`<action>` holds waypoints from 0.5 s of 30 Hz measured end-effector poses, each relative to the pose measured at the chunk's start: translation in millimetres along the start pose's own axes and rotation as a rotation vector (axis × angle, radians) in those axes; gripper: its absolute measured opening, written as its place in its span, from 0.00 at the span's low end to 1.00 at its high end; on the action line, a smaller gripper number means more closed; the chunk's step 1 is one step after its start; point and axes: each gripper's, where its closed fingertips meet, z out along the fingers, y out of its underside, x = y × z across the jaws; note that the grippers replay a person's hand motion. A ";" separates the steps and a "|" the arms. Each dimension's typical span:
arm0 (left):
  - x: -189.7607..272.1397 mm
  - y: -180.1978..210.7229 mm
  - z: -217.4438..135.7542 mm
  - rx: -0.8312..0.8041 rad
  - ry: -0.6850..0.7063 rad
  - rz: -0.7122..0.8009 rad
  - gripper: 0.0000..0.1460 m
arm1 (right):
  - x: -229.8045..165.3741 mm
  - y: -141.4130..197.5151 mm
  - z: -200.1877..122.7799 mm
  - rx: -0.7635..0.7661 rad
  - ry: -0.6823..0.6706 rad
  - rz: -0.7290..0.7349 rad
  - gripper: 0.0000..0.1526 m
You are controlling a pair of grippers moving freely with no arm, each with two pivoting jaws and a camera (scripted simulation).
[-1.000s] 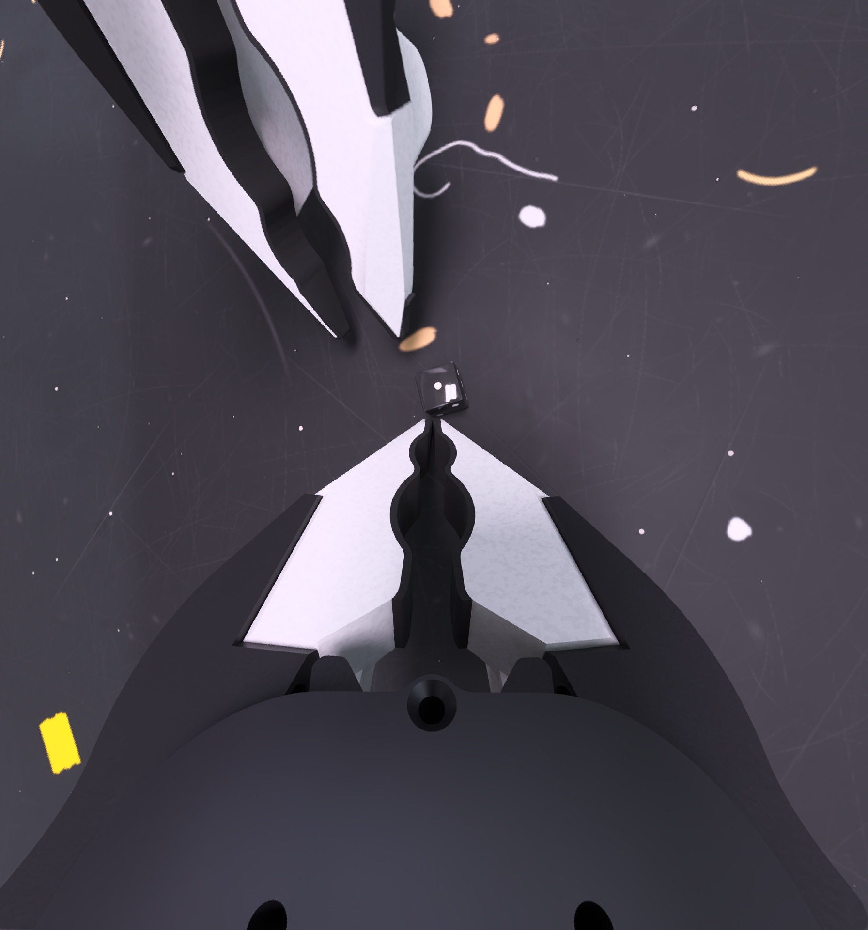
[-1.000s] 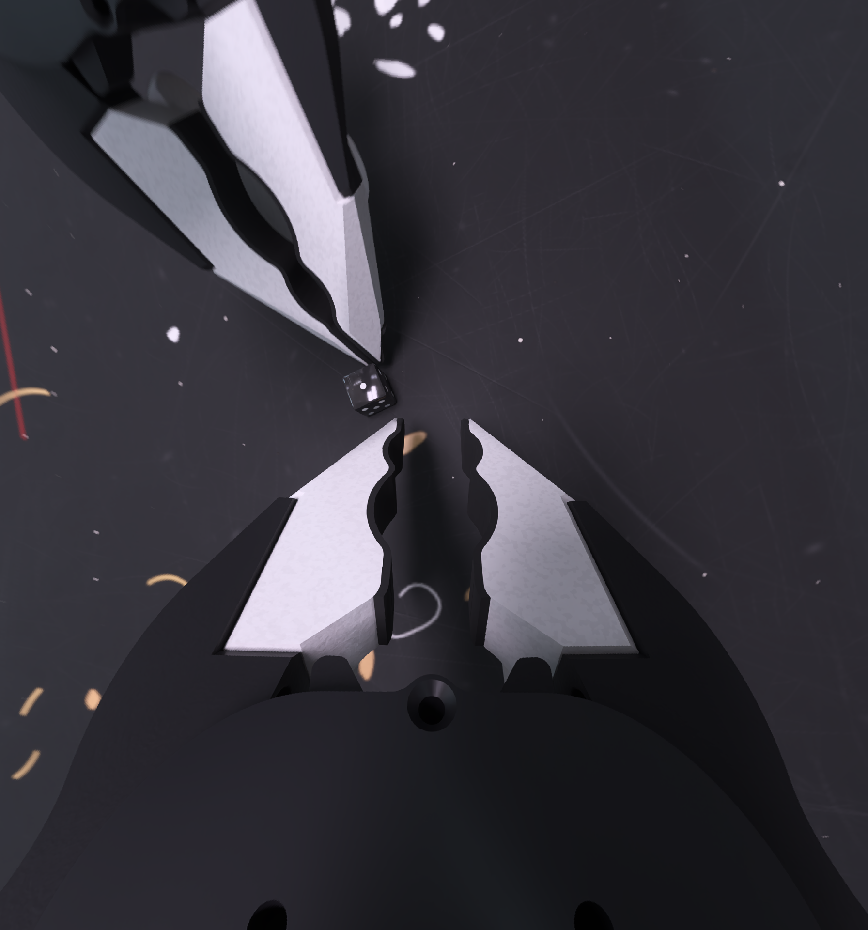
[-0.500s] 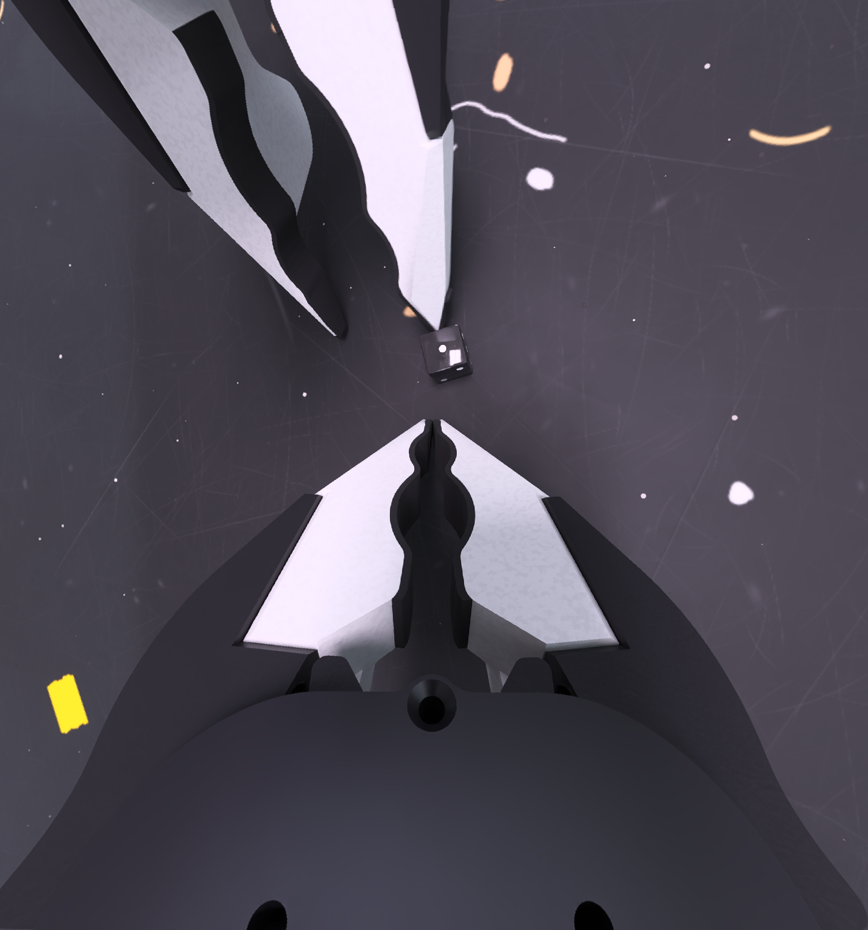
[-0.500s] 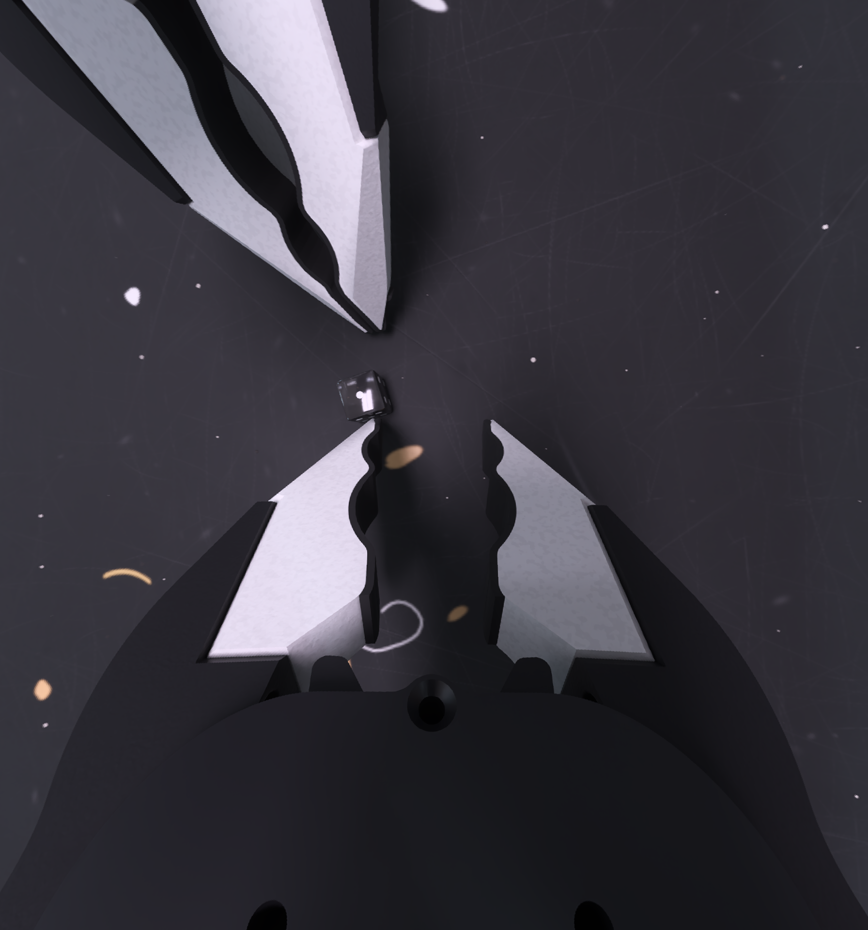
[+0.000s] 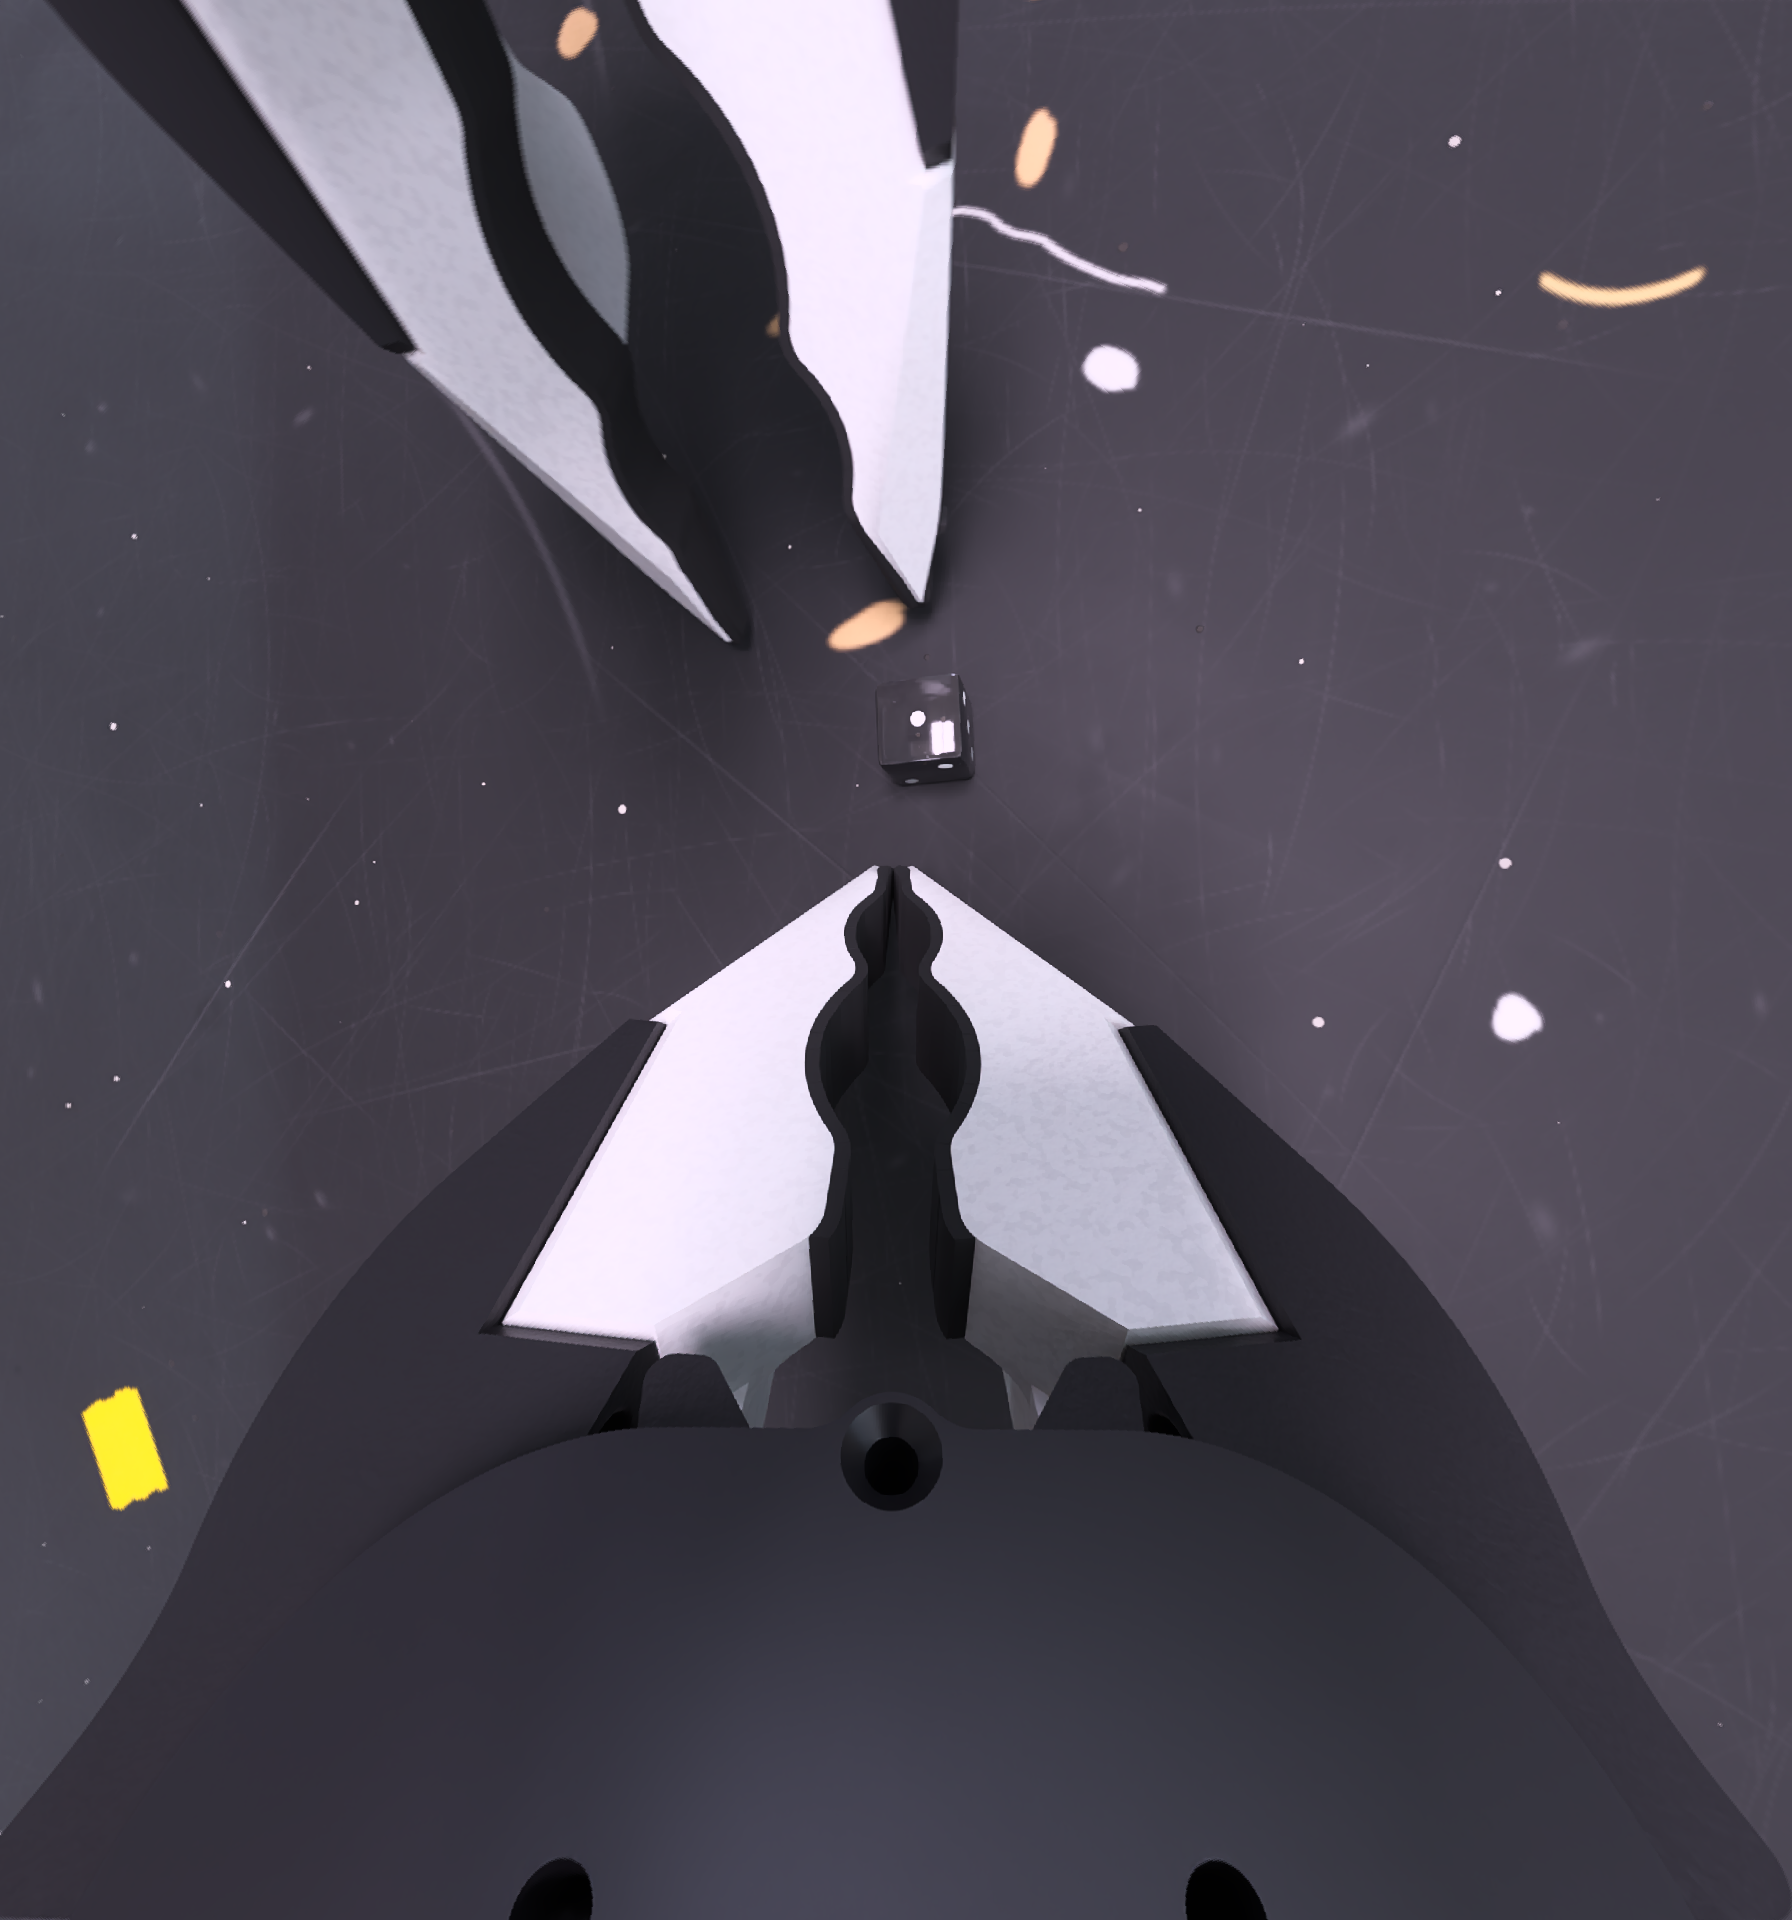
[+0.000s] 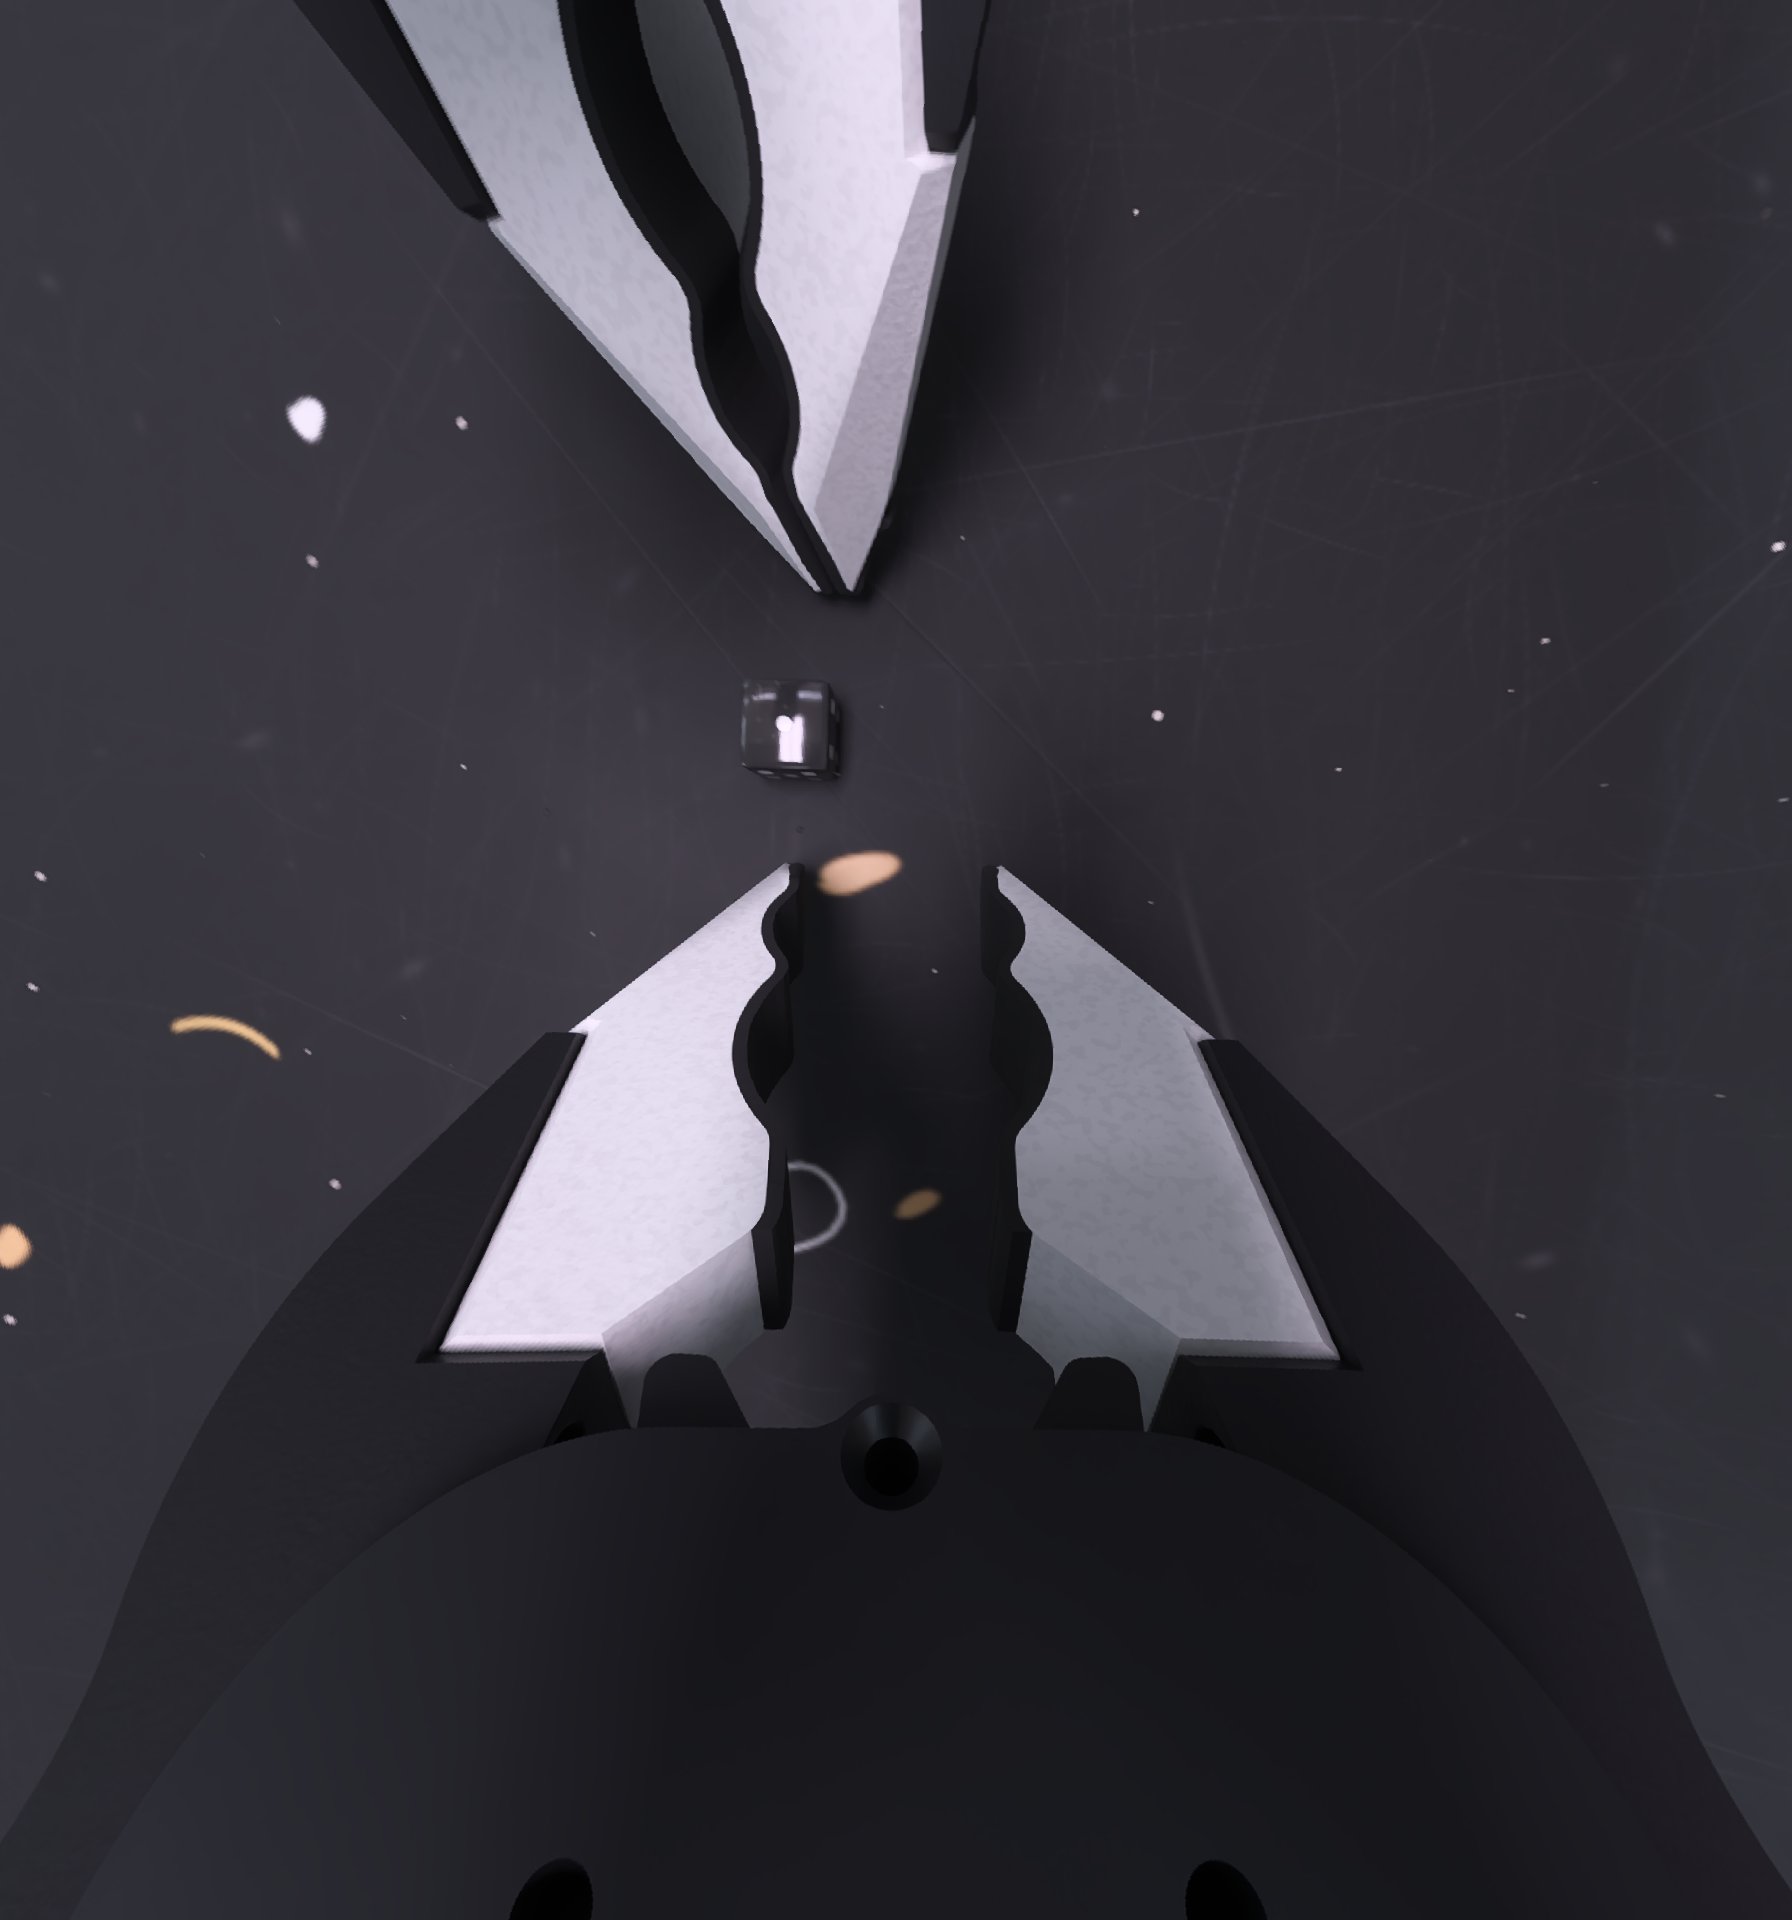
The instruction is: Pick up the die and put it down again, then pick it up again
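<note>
A small glossy black die [image 5: 925,729] with white pips lies on the dark scratched table, apart from both grippers. My left gripper [image 5: 893,871] is shut and empty, its tips a short way below the die in its view. My right gripper [image 6: 894,871] is open and empty; the die [image 6: 790,736] lies just beyond it, a little left of its left fingertip. In the left wrist view the right gripper [image 5: 830,618] comes down from the top, open, its tips just past the die. In the right wrist view the left gripper [image 6: 838,584] comes from the top, shut.
The dark table [image 5: 1391,727] bears paint flecks: a tan oval [image 5: 867,627] by the right gripper's tips, white dots [image 5: 1110,368], a tan arc [image 5: 1619,288], a yellow tape scrap [image 5: 124,1451]. In the right wrist view a tan oval [image 6: 859,871] lies between my fingertips.
The right gripper has opened wider and drawn back from the die. The left gripper has backed away too, staying shut. The die rests on the table between them.
</note>
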 end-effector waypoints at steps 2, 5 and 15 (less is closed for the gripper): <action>0.4 0.2 -0.2 0.003 0.000 -0.004 0.00 | -4.9 -2.8 2.4 0.026 -0.011 0.032 0.21; 1.5 1.6 -1.5 0.001 0.003 -0.006 0.00 | -18.0 -10.4 1.4 0.063 -0.059 0.096 0.22; 6.2 9.9 -8.7 -0.029 -0.010 0.008 0.00 | -22.3 -25.0 1.4 0.144 -0.039 -0.101 0.32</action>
